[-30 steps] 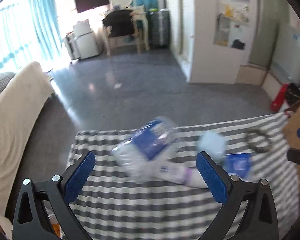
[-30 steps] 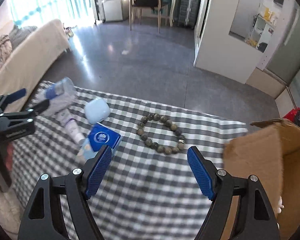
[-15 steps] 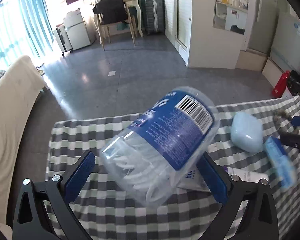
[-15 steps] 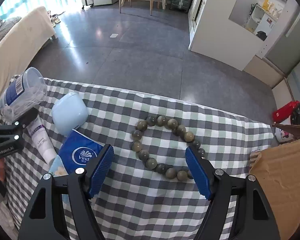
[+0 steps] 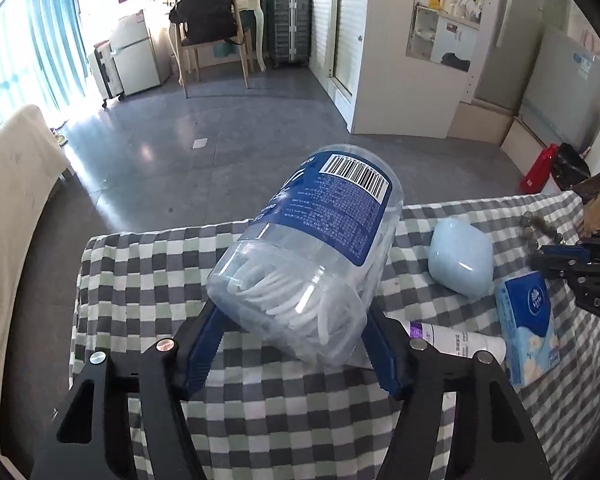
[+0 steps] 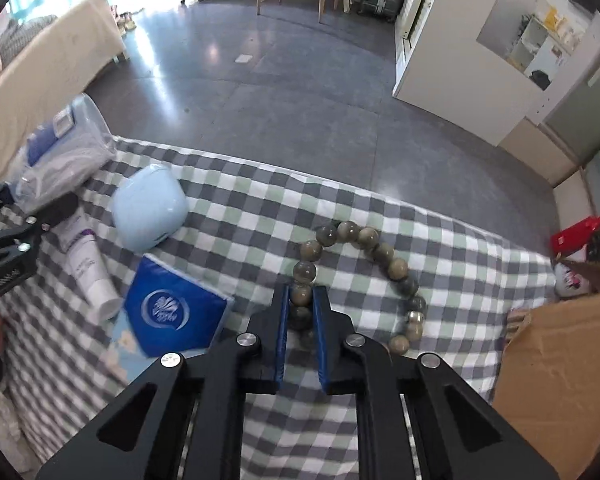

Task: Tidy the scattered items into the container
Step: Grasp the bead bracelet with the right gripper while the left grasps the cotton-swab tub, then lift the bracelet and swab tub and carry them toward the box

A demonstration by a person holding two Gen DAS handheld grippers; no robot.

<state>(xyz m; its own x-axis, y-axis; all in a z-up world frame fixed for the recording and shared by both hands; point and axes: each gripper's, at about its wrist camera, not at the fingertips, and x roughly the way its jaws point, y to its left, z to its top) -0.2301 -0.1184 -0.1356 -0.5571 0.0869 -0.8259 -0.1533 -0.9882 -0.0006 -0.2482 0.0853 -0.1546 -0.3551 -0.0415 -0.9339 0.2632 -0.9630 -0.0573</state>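
Observation:
My left gripper (image 5: 292, 320) is shut on a clear plastic jar (image 5: 312, 248) with a blue label and white floss picks inside; the jar is tilted above the checked cloth. My right gripper (image 6: 302, 300) is shut on the left side of a bead bracelet (image 6: 380, 252) that lies on the cloth. A pale blue case (image 6: 150, 206), a white tube (image 6: 90, 268) and a blue tissue pack (image 6: 172, 314) lie on the cloth to the left. The cardboard box (image 6: 560, 380) stands at the right edge.
The checked cloth (image 6: 460, 256) covers a small table; its far edge drops to grey floor. A cream sofa (image 5: 8, 200) stands at the left. A red object (image 6: 576, 234) and a dark bag sit on the floor beyond the box.
My left gripper closed on the jar and holds it. My right gripper moved down to the bracelet and closed on its beads.

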